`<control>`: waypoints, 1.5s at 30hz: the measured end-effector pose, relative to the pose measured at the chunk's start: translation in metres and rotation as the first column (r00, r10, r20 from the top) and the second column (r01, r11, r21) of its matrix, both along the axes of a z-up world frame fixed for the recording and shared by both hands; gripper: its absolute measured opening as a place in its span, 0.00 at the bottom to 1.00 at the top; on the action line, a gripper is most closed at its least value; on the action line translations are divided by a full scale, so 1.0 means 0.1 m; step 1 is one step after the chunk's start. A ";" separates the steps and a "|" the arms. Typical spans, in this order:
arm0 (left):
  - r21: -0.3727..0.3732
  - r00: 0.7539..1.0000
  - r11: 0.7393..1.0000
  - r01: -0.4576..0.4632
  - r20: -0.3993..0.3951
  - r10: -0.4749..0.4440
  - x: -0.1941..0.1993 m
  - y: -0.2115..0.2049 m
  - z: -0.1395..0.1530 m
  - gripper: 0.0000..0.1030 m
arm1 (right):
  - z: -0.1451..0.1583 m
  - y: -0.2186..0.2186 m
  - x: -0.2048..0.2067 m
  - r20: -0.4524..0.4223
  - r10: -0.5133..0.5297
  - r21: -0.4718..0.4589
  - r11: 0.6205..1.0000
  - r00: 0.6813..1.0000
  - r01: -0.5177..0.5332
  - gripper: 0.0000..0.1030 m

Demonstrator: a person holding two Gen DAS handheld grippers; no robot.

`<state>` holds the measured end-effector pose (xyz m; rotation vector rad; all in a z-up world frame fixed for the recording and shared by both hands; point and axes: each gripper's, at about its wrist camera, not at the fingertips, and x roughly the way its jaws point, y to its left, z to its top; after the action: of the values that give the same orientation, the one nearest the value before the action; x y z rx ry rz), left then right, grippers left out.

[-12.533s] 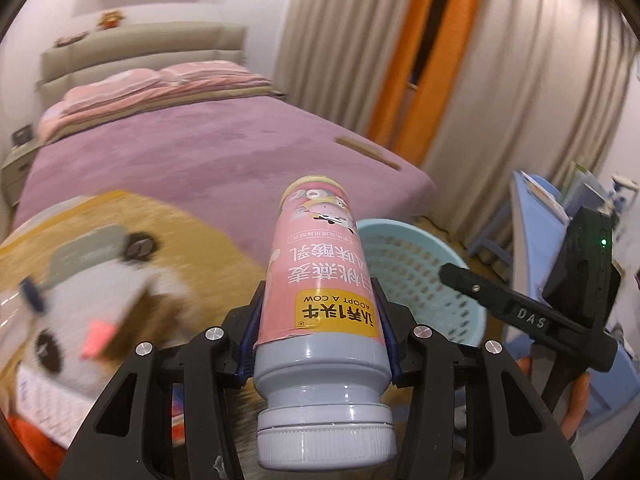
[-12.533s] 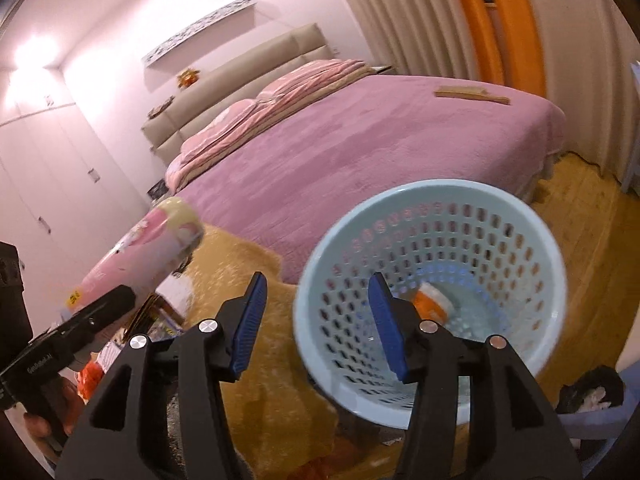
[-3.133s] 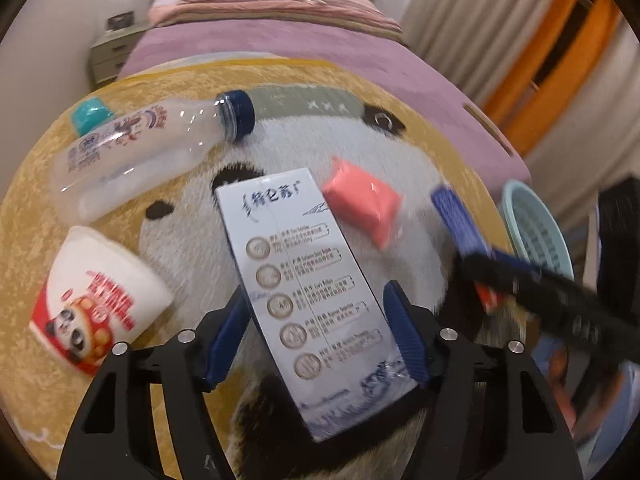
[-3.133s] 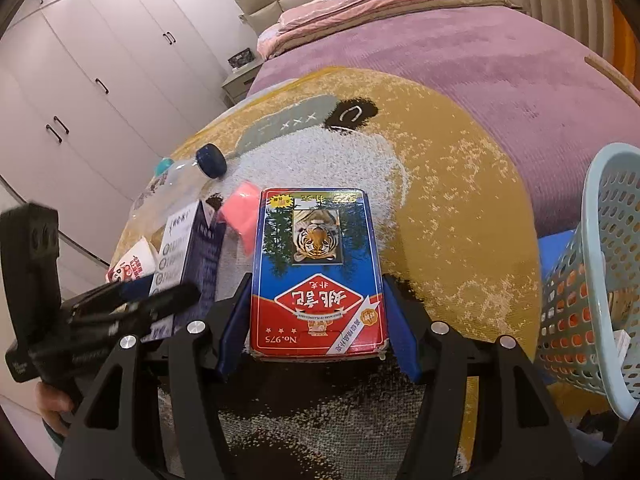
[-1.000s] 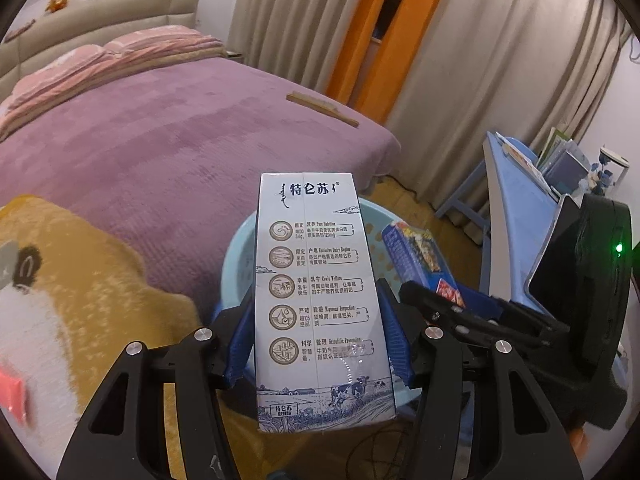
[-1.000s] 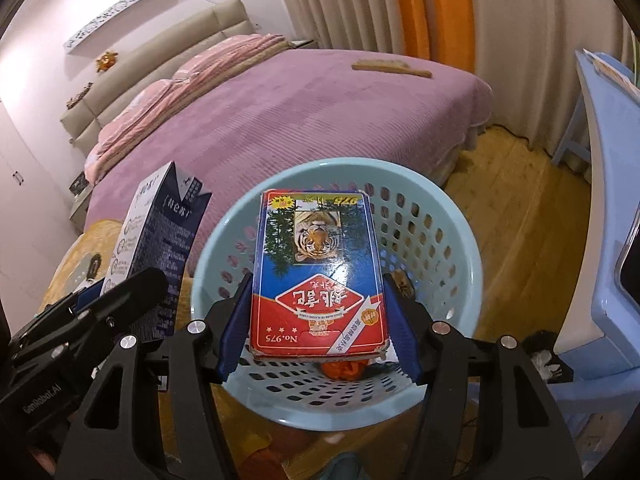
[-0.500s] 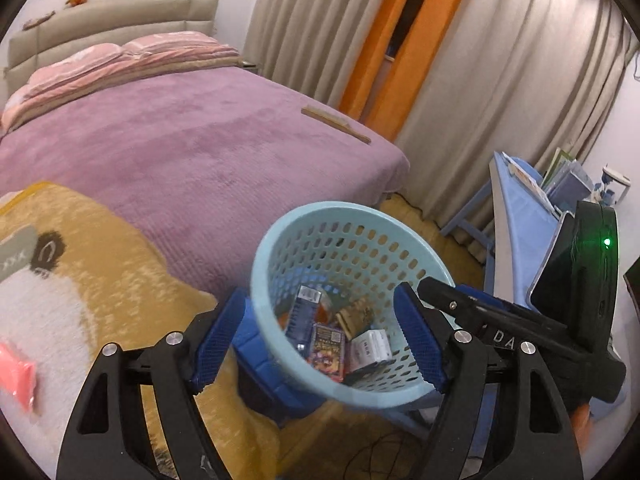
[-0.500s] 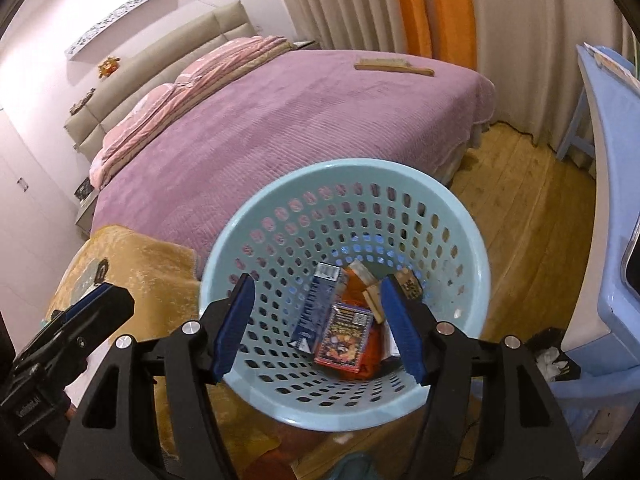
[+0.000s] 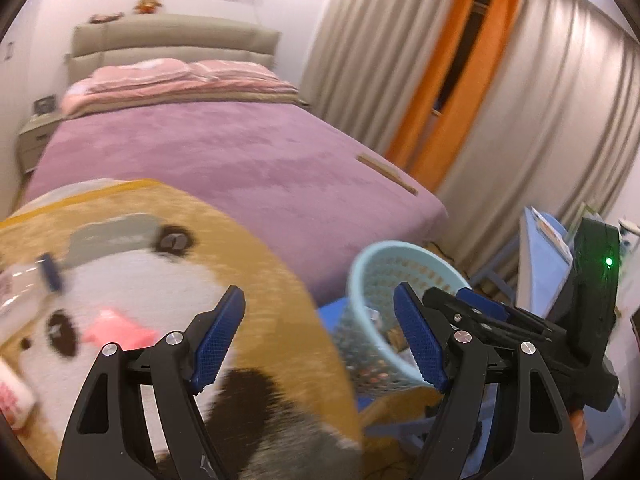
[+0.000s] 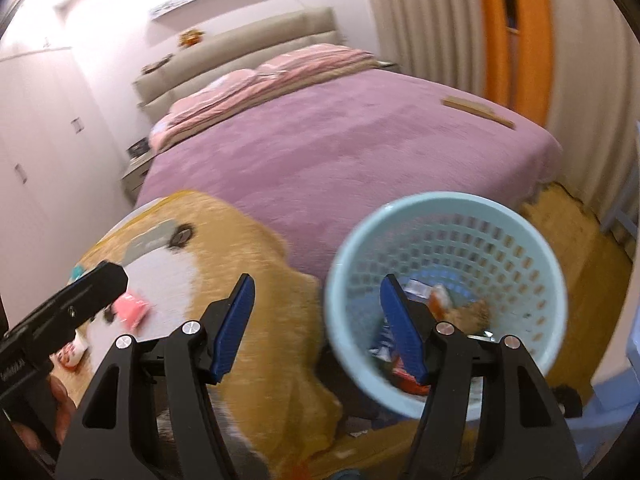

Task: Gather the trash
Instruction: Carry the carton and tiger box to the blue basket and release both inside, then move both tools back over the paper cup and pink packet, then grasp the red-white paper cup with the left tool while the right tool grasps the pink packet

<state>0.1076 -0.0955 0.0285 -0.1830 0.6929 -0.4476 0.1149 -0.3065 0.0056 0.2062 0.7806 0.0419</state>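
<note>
At ten o'clock on the rug point(image 9: 132, 280), the clear bottle point(image 9: 24, 286) and pink packet point(image 9: 116, 332) are lying; both likely light, the bottle crushable and slick. You are carrying the left gripper point(image 9: 318, 336) and right gripper point(image 10: 318, 328) wide apart and empty, so take the bottle across its middle.

A pale blue perforated basket point(image 10: 532, 240) stands upright at the rug's edge holding wrappers point(image 10: 438, 300), while a pink packet point(image 9: 116, 330) and clear bottle point(image 9: 24, 284) lie on the rug.

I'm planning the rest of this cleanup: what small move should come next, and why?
Probably swing the left gripper over toward the pink packet on the panda rug. Both it and the right gripper stand open with nothing between the jaws, the basket already holds trash, and the packet and a clear bottle lie on the rug.
</note>
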 end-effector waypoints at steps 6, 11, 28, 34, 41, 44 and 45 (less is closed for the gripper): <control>0.021 0.989 0.989 -0.146 -0.003 0.146 -0.13 0.64 0.03 0.73 | 0.03 0.60 0.09 0.012 0.136 -0.001 0.991 0.991 -0.136 0.60; 0.060 0.960 0.959 -0.278 -0.010 0.279 -0.29 1.23 0.00 0.73 | -0.01 1.11 0.20 -0.003 0.241 0.023 0.970 0.970 -0.241 0.60; 0.048 0.844 0.849 -0.526 -0.094 0.528 -0.78 2.74 -0.45 0.82 | -0.55 2.16 0.61 -0.089 0.400 -0.008 0.915 0.912 -0.403 0.60; 0.041 0.851 0.868 -0.495 -0.177 0.494 -0.65 2.82 -0.70 0.83 | -0.74 2.26 0.69 -0.127 0.403 -0.033 0.912 0.907 -0.410 0.70; 0.060 0.854 0.877 -0.476 -0.205 0.478 -0.55 2.74 -0.92 0.84 | -0.82 2.38 0.74 -0.158 0.414 -0.083 0.899 0.896 -0.430 0.70; 0.110 0.858 0.874 -0.474 -0.166 0.486 -0.58 2.64 -0.93 0.85 | -0.84 2.45 0.72 -0.163 0.427 -0.113 0.888 0.889 -0.447 0.70; 0.120 0.861 0.876 -0.467 -0.162 0.481 -0.58 2.62 -0.93 0.85 | -0.85 2.48 0.72 -0.166 0.436 -0.124 0.881 0.885 -0.457 0.70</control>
<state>0.0495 0.1663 -0.0647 -0.3179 0.8186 0.0746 0.1867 -0.0583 -0.0791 -0.1313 0.9495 0.4077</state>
